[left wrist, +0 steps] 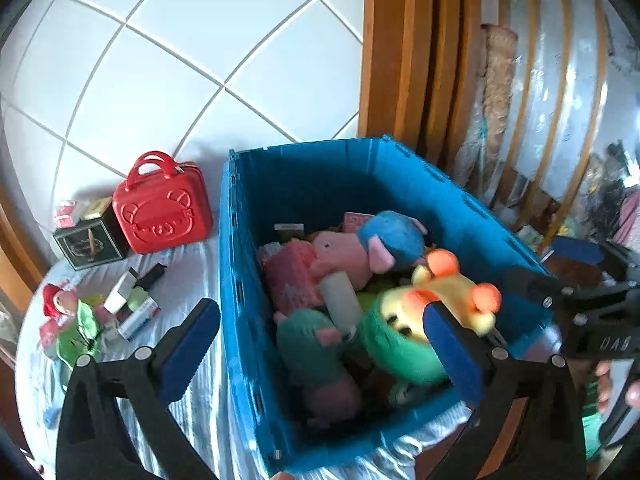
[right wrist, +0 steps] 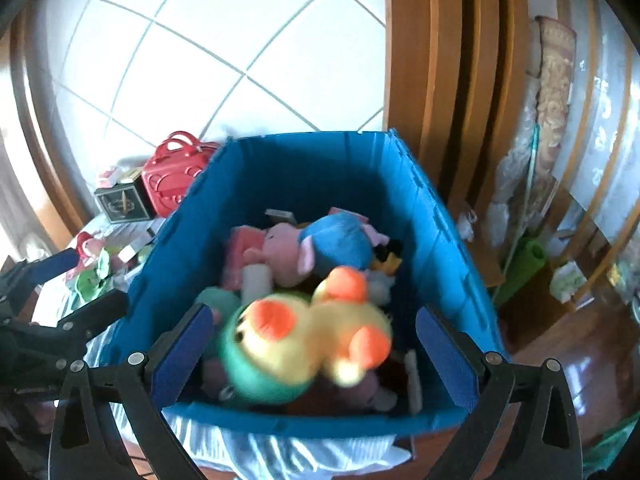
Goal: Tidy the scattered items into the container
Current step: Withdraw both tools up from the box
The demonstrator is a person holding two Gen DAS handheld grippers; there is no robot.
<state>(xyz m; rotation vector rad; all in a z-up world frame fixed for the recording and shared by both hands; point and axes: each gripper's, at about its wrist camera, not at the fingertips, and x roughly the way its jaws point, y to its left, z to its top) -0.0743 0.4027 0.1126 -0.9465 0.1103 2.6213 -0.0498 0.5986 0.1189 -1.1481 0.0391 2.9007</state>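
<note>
A blue crate (left wrist: pixel 234 248) (right wrist: pixel 440 240) stands on a striped cloth and holds a pile of plush toys. On top of the pile a yellow duck plush (left wrist: pixel 440 296) (right wrist: pixel 304 340) with orange feet and a green hood shows blurred. I cannot tell whether it rests on the pile. My left gripper (left wrist: pixel 326 348) is open above the crate's near left part. My right gripper (right wrist: pixel 316 350) is open above the near edge, its pads clear of the duck. A pink pig plush in blue (left wrist: pixel 360 248) (right wrist: pixel 320 244) lies further back.
Left of the crate lie a red toy case (left wrist: pixel 160 208) (right wrist: pixel 172 184), a black box (left wrist: pixel 90 242), a red-hatted doll (left wrist: pixel 60 300) and several small packets (left wrist: pixel 128 304). A wooden door frame (left wrist: pixel 400 60) rises behind the crate. Clutter fills the floor at right.
</note>
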